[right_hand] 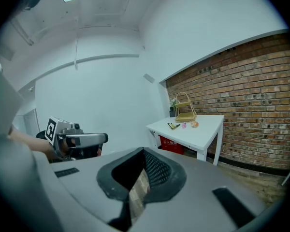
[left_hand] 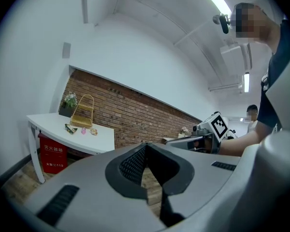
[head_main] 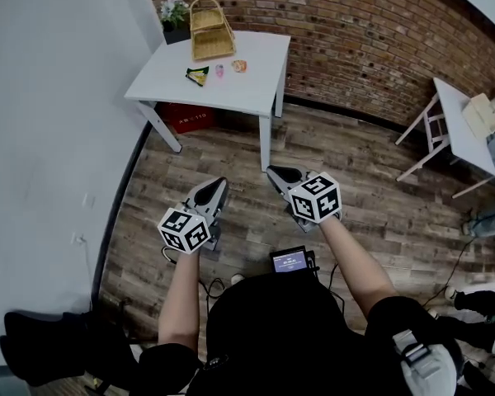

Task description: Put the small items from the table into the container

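Well, the left tool [head_main: 218, 186] and right tool [head_main: 279, 174] are both shut and empty, side by side above the floor. The small items [head_main: 219, 71] lie in a row on the counter [head_main: 256, 77] well ahead of them, basket [head_main: 210, 33] just beyond; they sit more squarely ahead of the left tool

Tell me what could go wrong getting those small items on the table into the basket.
The left tool and right tool are shut, short of the white table; arriving shut would likely shove things. The green item, pink item and orange item lie close together, so grabbing one may knock another.
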A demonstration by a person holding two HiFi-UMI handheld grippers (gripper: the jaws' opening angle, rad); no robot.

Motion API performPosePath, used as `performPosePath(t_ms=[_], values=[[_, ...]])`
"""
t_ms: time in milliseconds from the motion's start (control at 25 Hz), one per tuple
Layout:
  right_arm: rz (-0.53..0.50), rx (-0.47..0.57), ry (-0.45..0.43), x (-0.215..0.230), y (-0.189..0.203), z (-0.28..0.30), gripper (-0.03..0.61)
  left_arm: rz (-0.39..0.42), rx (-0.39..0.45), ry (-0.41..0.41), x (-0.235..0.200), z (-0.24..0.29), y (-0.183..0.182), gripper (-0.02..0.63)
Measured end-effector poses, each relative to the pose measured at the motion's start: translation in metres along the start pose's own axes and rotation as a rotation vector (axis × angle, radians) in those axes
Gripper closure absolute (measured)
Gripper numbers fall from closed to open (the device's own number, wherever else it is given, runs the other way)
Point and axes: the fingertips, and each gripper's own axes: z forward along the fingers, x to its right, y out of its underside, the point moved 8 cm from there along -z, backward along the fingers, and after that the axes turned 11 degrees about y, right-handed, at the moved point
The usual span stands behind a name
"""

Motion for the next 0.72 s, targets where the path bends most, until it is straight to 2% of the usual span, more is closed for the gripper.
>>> performPosePath(t_ms=[200,400,720], values=[[-0.003,-0.009,-0.018,0.024,0.003,0.001,0.565,-0.004,0.004,-0.024,0.004,0.018,0.004,0.604],[0.002,-0.02,-0.028,0.039,0.003,0.01,0.565,-0.045,0.033,-0.052,-0.009,0.023,0.004,0.604],[0.01,-0.053,-0.014,0.054,-0.003,0.064,0.565,-0.102,0.064,-0.059,-0.069,0.03,0.005,0.604]])
